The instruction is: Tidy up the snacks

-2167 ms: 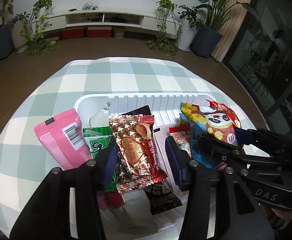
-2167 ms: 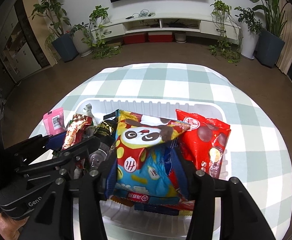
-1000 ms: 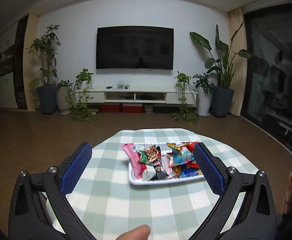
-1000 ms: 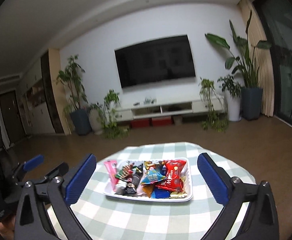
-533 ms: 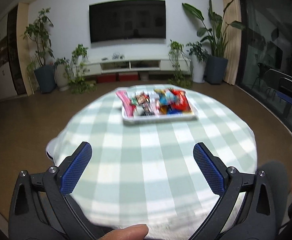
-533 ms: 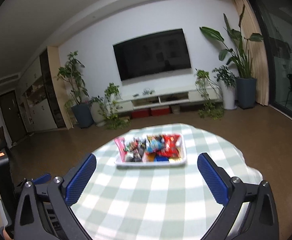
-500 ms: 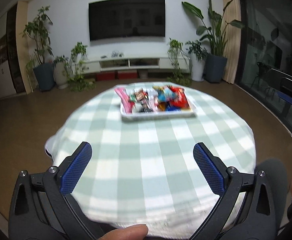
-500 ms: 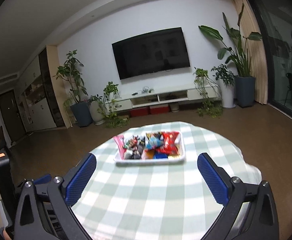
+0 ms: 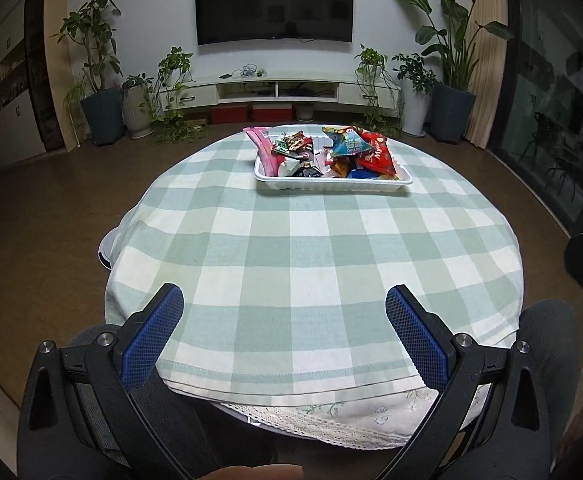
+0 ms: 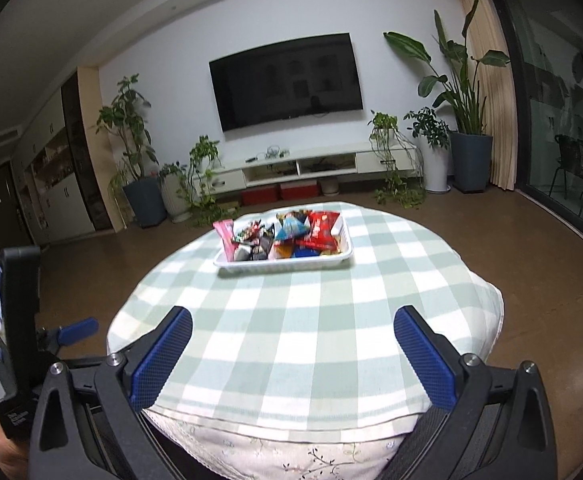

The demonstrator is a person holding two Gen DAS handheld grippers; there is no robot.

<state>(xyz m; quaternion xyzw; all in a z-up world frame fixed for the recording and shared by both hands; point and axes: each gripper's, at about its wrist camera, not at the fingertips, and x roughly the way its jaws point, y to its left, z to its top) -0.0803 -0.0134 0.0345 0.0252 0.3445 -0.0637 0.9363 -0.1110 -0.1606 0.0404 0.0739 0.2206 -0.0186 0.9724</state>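
Observation:
A white ribbed tray [image 9: 333, 185] [image 10: 283, 265] sits on the far half of a round table under a green-and-white checked cloth [image 9: 315, 256] [image 10: 303, 320]. Several snack packets fill it: a pink bar [image 9: 263, 148] at the left, a blue panda bag [image 9: 347, 145] in the middle, a red bag [image 9: 377, 156] at the right. My left gripper [image 9: 283, 334] is open over the table's near edge, far short of the tray, with nothing between its fingers. My right gripper [image 10: 293, 354] is likewise open and empty at the near edge.
A white TV stand [image 9: 279, 90] with red boxes and a wall TV [image 9: 273, 4] lie behind the table, flanked by potted plants [image 9: 99, 92]. Glass doors [image 9: 551, 120] are on the right. A fingertip [image 9: 247, 472] and dark-clad knees show at the bottom.
Both grippers let go of their snack packets, opened wide and pulled back from the tray to the near table edge. The left view has tilted down slightly since half a second ago.

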